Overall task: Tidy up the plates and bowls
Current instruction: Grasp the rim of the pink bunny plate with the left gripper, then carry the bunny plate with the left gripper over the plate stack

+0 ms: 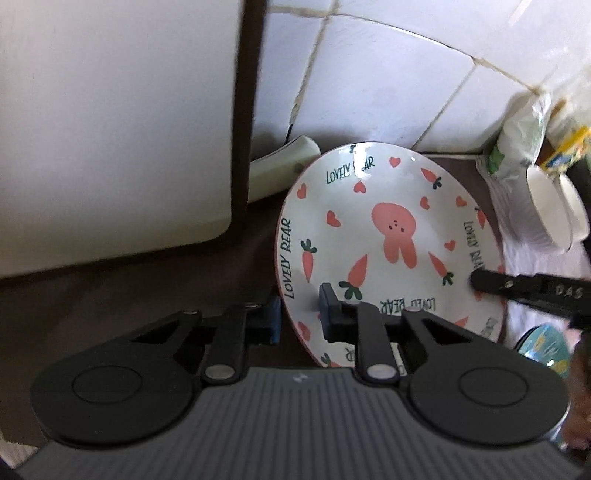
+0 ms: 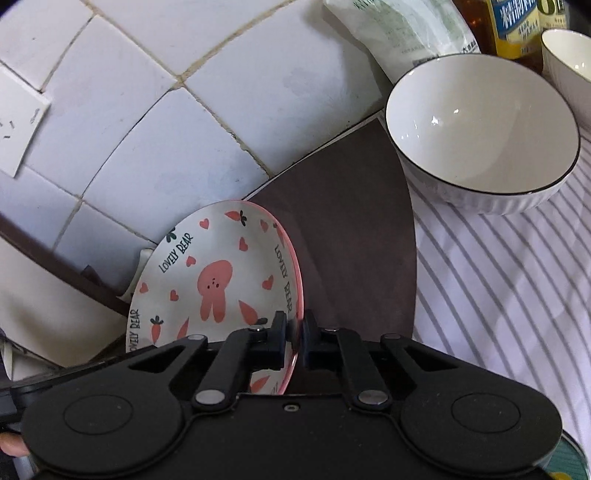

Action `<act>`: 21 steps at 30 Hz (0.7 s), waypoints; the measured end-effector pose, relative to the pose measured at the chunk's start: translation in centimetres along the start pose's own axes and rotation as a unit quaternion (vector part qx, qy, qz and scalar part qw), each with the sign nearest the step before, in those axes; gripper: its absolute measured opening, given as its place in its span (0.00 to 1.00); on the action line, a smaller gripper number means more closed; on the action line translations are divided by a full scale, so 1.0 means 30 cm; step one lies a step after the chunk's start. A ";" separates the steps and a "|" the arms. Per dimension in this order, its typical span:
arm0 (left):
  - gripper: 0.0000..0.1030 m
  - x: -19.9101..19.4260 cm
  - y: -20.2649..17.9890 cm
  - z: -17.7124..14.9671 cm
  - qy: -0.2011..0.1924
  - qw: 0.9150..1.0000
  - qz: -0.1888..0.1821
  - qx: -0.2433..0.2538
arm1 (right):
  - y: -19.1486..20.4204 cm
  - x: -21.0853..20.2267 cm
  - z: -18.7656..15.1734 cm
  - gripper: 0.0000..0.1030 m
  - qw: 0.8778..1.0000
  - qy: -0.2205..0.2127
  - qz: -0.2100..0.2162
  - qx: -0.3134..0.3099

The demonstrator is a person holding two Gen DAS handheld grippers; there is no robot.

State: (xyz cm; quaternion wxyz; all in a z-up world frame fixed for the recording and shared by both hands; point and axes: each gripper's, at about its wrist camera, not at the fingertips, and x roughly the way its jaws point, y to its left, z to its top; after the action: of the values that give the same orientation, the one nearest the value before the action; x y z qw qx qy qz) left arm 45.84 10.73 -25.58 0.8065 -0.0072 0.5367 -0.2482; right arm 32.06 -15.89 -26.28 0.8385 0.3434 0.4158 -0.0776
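A white plate (image 1: 388, 236) with a pink rabbit, carrots, hearts and "LOVELY BEAR" lettering stands tilted on edge near the tiled wall. My left gripper (image 1: 299, 314) straddles its lower left rim, one finger in front and one behind, shut on it. My right gripper (image 2: 294, 334) is shut on the plate's right rim (image 2: 221, 280); its finger (image 1: 517, 286) shows in the left wrist view on the plate's right edge. A large white ribbed bowl (image 2: 480, 129) with a dark rim sits to the right.
A white appliance (image 1: 110, 129) with a dark frame stands at left, a cream dish (image 1: 280, 162) behind the plate. Plastic bags (image 2: 402, 29), an oil bottle (image 2: 513, 26) and another white bowl (image 2: 569, 55) crowd the right. A striped cloth (image 2: 498, 295) covers the brown counter (image 2: 351, 240).
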 end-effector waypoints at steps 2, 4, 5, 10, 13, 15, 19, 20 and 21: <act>0.19 0.006 0.012 0.006 0.007 1.000 -0.009 -0.014 | -0.020 0.015 0.009 0.13 0.999 0.011 0.012 0.031; 0.19 0.005 0.001 0.008 0.011 1.000 -0.005 -0.006 | -0.037 0.025 0.022 0.13 0.998 0.024 0.024 0.058; 0.19 0.002 -0.010 0.008 0.014 1.000 0.000 0.005 | -0.035 0.024 0.025 0.13 0.998 0.027 0.024 0.057; 0.19 -0.064 -0.009 -0.011 0.009 1.000 -0.030 0.003 | -0.016 -0.044 0.033 0.15 0.998 0.021 0.048 0.028; 0.19 -0.133 -0.041 -0.046 -0.012 0.999 -0.034 0.017 | -0.001 -0.113 0.036 0.16 0.998 0.022 0.063 0.002; 0.19 -0.185 -0.062 -0.070 -0.023 0.999 -0.037 0.025 | 0.014 -0.156 0.025 0.16 0.997 0.016 0.067 -0.022; 0.19 -0.296 -0.121 -0.104 -0.044 0.997 -0.036 0.046 | 0.047 -0.274 -0.015 0.16 0.996 -0.008 0.067 -0.065; 0.19 -0.331 -0.136 -0.114 -0.051 0.997 -0.036 0.055 | 0.051 -0.316 -0.031 0.16 0.995 -0.016 0.068 -0.077; 0.19 -0.364 -0.154 -0.122 -0.058 0.996 -0.036 0.064 | 0.054 -0.349 -0.045 0.16 0.994 -0.024 0.069 -0.085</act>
State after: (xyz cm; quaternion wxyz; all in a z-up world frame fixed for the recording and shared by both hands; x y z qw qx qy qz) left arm 37.54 12.07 -16.43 0.8253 0.0103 0.4718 -0.3102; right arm 25.14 -15.42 -18.15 0.8780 0.2963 0.3759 0.0079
